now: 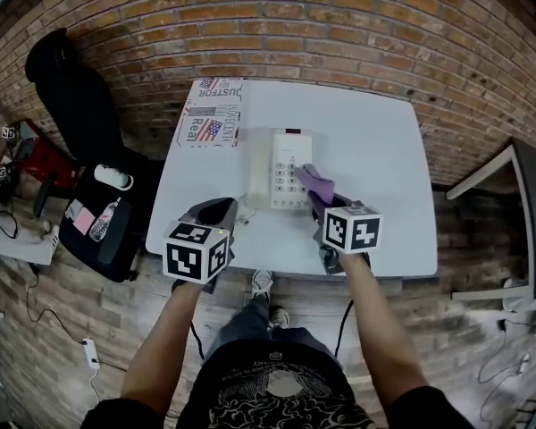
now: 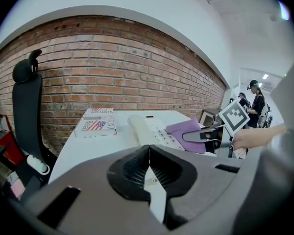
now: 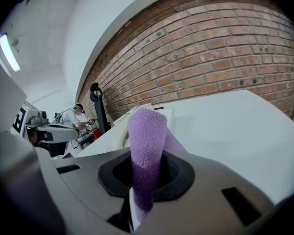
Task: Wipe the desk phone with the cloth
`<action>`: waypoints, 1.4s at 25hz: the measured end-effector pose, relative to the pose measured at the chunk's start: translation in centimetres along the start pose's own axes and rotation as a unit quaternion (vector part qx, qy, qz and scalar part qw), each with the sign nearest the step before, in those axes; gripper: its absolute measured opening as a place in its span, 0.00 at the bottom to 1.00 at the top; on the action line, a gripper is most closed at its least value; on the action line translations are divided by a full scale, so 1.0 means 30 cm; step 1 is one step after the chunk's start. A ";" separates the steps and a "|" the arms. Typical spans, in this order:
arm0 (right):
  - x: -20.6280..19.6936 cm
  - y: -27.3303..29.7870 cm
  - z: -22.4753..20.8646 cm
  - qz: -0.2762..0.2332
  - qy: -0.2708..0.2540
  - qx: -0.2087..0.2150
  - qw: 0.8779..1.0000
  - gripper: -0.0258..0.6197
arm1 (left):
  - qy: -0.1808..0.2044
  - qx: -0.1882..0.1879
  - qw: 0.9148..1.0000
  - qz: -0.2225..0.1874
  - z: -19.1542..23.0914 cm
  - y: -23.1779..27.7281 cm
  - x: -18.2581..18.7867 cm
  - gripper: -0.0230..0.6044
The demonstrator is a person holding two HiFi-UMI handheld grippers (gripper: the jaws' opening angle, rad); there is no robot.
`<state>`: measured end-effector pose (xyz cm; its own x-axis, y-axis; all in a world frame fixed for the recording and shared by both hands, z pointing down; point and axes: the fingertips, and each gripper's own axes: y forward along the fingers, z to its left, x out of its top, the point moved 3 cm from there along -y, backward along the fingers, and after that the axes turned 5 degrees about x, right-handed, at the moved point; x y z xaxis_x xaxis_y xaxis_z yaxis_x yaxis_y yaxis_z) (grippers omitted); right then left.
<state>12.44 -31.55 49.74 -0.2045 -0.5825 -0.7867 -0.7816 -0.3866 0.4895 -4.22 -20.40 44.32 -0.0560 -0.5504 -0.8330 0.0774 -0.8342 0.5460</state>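
A white desk phone (image 1: 280,168) lies in the middle of the white table (image 1: 375,150), handset on its left side. My right gripper (image 1: 321,203) is shut on a purple cloth (image 1: 314,183), which rests over the phone's right near edge by the keypad. In the right gripper view the cloth (image 3: 147,146) stands up out of the closed jaws, with the phone (image 3: 135,120) just beyond. My left gripper (image 1: 217,213) hovers at the table's front, left of the phone, jaws shut and holding nothing. The left gripper view shows the phone (image 2: 147,129) and cloth (image 2: 187,128) ahead.
A printed box with a flag design (image 1: 210,112) lies at the table's back left corner. A black office chair (image 1: 80,105) stands left of the table, cluttered items beside it. A brick wall runs behind. People (image 2: 257,104) work in the background. Another table's edge (image 1: 509,164) is at the right.
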 end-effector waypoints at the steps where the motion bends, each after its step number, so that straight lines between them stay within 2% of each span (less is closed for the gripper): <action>1: -0.010 -0.005 0.006 0.001 0.000 0.001 1.000 0.11 | -0.001 0.001 1.000 -0.001 -0.004 -0.011 -0.006 0.05; 9: -0.067 -0.050 0.044 -0.002 0.011 0.006 1.000 0.11 | 0.006 0.004 1.000 0.000 -0.034 -0.057 -0.027 0.05; 15: -0.067 -0.079 0.037 -0.029 0.066 -0.004 0.997 0.11 | 0.011 -0.005 1.000 -0.001 -0.035 -0.057 -0.008 0.05; 20: -0.073 -0.067 0.048 -0.068 0.115 -0.027 0.991 0.11 | 0.027 -0.028 0.999 0.002 0.001 -0.043 -0.002 0.05; 25: -0.092 -0.054 0.073 -0.111 0.170 -0.060 0.977 0.11 | 0.041 -0.059 0.997 0.004 0.071 -0.029 0.003 0.05; 35: -0.148 0.002 0.163 -0.136 0.208 -0.108 0.963 0.11 | 0.069 -0.122 0.990 0.019 0.168 -0.001 -0.008 0.05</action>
<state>10.42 -25.48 51.42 0.2791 -0.6573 -0.7001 -0.6222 -0.6791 0.3894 -9.23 -20.42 44.97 0.0863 -0.5572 -0.8259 0.3155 -0.7710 0.5532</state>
